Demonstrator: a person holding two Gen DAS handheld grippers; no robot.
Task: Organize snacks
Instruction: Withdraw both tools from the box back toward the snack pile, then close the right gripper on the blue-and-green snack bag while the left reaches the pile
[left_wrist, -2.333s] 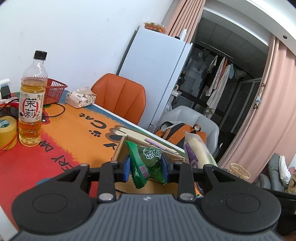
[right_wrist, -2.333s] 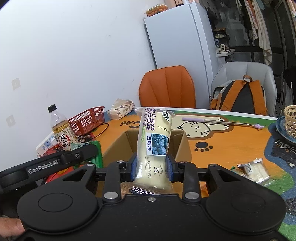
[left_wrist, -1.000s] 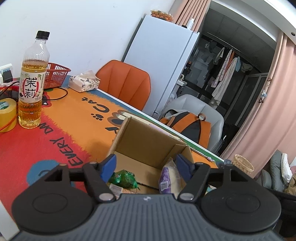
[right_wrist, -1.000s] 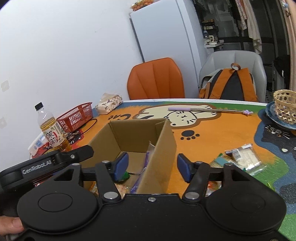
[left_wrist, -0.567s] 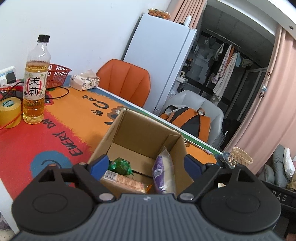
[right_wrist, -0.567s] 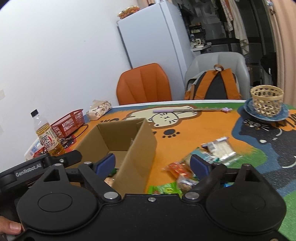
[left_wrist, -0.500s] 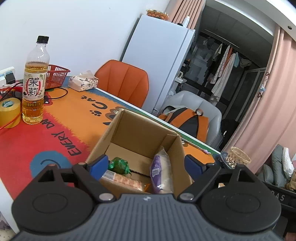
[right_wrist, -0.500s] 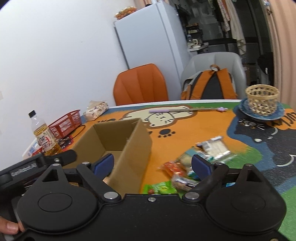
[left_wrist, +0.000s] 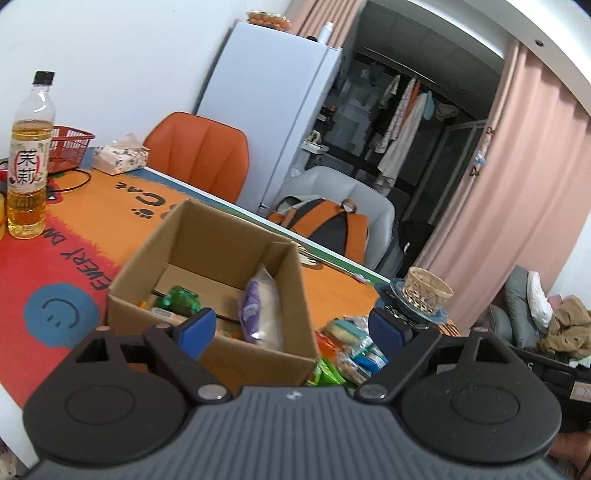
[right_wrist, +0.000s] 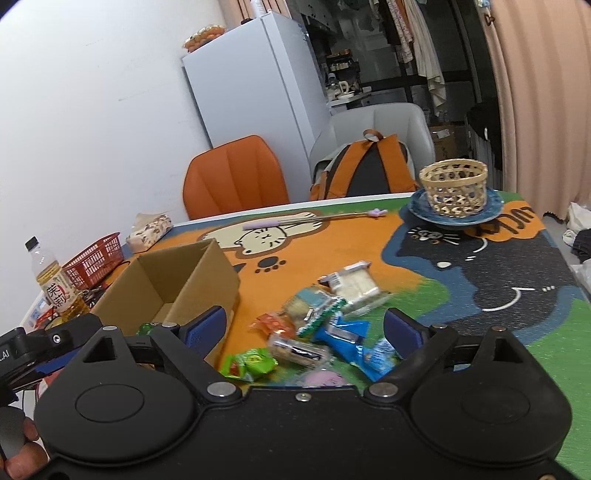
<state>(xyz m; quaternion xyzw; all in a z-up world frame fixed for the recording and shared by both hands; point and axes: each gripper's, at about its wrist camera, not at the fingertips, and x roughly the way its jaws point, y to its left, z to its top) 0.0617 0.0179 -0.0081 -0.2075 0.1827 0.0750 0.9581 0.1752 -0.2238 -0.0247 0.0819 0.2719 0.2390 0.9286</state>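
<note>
Both claws are spread wide with nothing between the pads, their jaws having just been opening. The right claw (right_wrist: 303, 328) hangs over the loose pile of snacks (right_wrist: 317, 332) lying on the counter (right_wrist: 461, 288) just beside the box (right_wrist: 173, 284); the left claw (left_wrist: 291, 325) faces the box's near wall, with a purple packet (left_wrist: 258, 314) and a green one (left_wrist: 181, 297) already inside. The step in hand looks like fetching the next packet. Best to choose one at the pile's edge, such as the green wrapper (right_wrist: 251, 363), straddle it squarely and pinch its middle. Crinkly wrappers slip, so avoid catching a neighbour. Farther off, the wicker basket (right_wrist: 454, 190) needs no attention.
</note>
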